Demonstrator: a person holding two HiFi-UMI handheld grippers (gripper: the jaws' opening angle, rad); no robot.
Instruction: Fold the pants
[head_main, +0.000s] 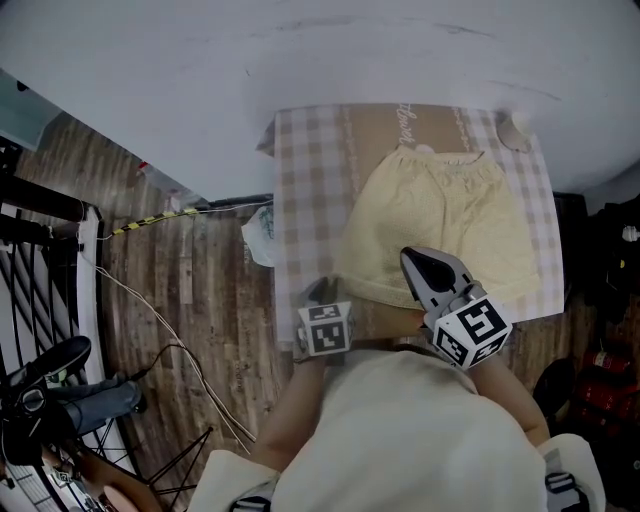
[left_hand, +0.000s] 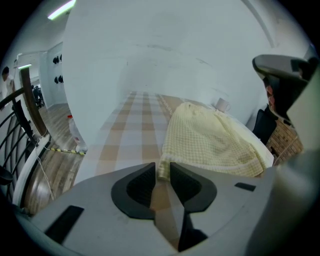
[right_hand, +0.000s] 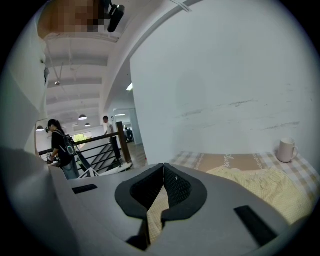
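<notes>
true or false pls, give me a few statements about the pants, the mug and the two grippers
1. The pants are pale yellow. True.
2. The pants lie on the wooden floor. False: they lie on the checked cloth.
3. A mug stands on the cloth beyond the pants. True.
4. The right gripper is wide open and empty. False: its jaws are closed on yellow fabric of the pants.
5. A corner of the pants sits at the jaw tips of the left gripper. True.
</notes>
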